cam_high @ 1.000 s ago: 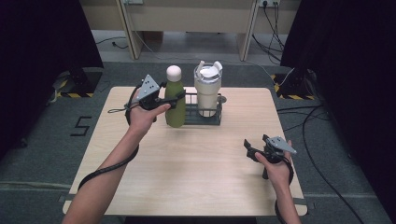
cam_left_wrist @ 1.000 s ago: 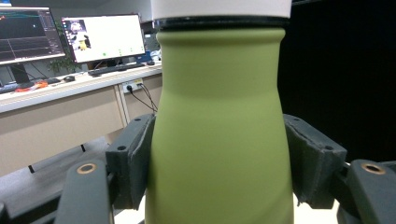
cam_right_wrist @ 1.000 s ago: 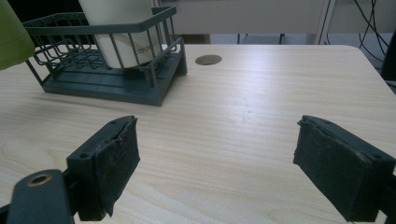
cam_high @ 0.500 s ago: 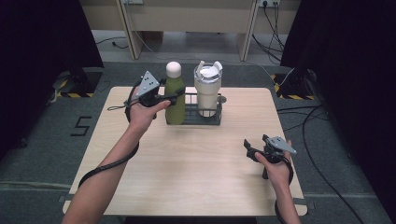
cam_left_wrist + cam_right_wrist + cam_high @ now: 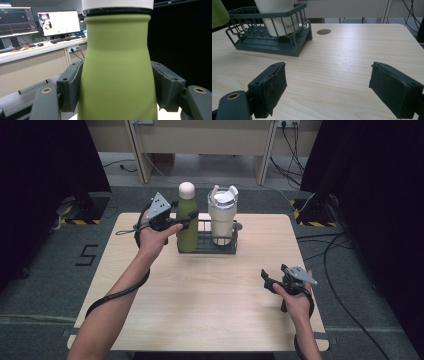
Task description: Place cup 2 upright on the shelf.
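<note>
Little has shifted since the earlier frame: my left gripper [image 5: 183,220] still clamps the green bottle [image 5: 187,222] below its white cap [image 5: 186,189], both pads pressed to its sides. Bottle: upright at the left end of the wire rack [image 5: 216,247], white tumbler [image 5: 222,217] just beyond it. Right gripper [image 5: 269,281]: jaws spread, holding nothing, low over the table [image 5: 210,305], rack well ahead. Risks, by my judgement: smooth tapered body slipping through the pads; base catching the rack rim; sideways swing knocking the tumbler.

bottle [image 5: 187,222]: olive green, white cap
tumbler [image 5: 222,217]: cream, white lid
rack [image 5: 200,248]: dark grey wire
table [image 5: 200,300]: pale wood grain
gripper pads [image 5: 274,85]: black
</note>
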### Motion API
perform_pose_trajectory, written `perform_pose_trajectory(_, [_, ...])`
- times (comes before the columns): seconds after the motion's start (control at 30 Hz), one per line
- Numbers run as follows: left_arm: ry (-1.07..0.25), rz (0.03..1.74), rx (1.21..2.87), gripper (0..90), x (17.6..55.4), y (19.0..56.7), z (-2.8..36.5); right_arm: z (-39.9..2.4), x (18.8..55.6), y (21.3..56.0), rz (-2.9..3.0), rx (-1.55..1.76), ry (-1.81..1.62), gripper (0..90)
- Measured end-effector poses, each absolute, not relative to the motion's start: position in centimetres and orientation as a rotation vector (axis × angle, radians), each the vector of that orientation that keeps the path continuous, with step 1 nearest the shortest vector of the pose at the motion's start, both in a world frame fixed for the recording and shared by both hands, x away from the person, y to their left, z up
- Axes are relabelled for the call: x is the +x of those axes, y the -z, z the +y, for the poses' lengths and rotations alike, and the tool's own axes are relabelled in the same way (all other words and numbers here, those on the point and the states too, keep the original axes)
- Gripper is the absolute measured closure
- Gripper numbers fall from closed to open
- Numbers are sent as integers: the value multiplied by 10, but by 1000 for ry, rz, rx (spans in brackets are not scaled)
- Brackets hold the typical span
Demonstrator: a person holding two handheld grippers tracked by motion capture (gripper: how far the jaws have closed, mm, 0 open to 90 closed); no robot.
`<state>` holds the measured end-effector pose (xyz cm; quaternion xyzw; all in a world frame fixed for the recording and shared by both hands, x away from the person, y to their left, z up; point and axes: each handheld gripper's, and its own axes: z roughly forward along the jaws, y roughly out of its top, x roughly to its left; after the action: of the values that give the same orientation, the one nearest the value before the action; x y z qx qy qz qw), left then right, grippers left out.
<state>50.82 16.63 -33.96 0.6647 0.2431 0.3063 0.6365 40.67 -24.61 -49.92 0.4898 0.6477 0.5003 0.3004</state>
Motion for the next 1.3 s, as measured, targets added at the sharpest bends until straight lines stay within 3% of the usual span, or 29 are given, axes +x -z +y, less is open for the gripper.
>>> perform_pose_trajectory(1.3, [-717,574,1487,314,523,323,165,-246,407,501,1725,1303,-1328,138])
